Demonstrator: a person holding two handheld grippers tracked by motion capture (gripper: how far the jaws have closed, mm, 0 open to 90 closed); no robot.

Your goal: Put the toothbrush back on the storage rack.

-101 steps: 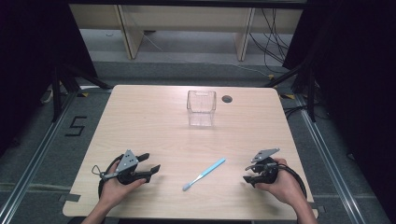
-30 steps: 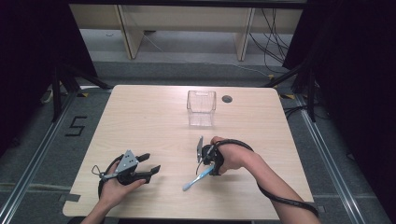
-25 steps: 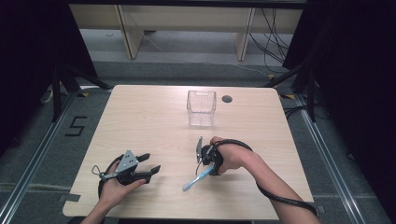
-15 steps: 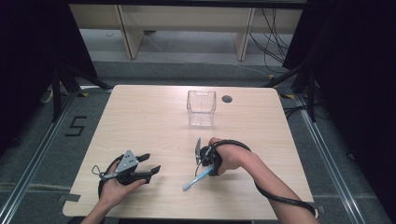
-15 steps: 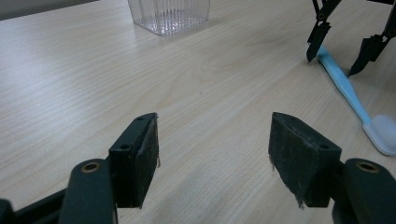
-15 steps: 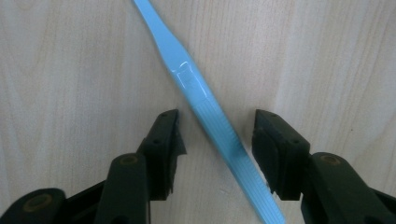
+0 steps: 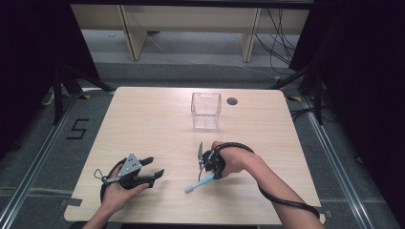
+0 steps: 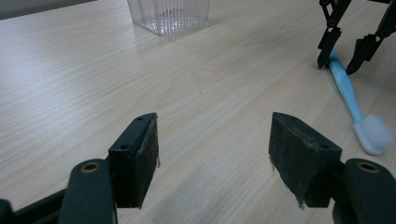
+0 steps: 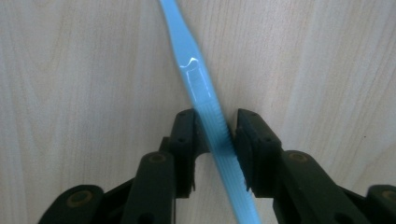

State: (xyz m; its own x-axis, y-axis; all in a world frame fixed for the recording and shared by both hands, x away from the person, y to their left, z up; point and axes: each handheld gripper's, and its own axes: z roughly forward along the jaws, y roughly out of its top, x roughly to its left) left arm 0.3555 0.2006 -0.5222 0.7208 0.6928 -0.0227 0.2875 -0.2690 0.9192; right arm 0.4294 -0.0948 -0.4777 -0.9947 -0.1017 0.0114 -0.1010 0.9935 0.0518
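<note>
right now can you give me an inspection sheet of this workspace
surface: light wooden table, round cable hole near the far edge
job's things: blue toothbrush lying flat, bristle end toward the person; clear ribbed plastic container upright at the far middle, looks empty
clutter: nothing seen
grippers: right gripper points down over the toothbrush handle, jaws just closing on both its sides, firm contact not certain; left gripper open, resting low, holding nothing
cables: one trails from each gripper; loose cables on the floor beyond
surroundings: shelf legs, dark curtains, floor marking 5
</note>
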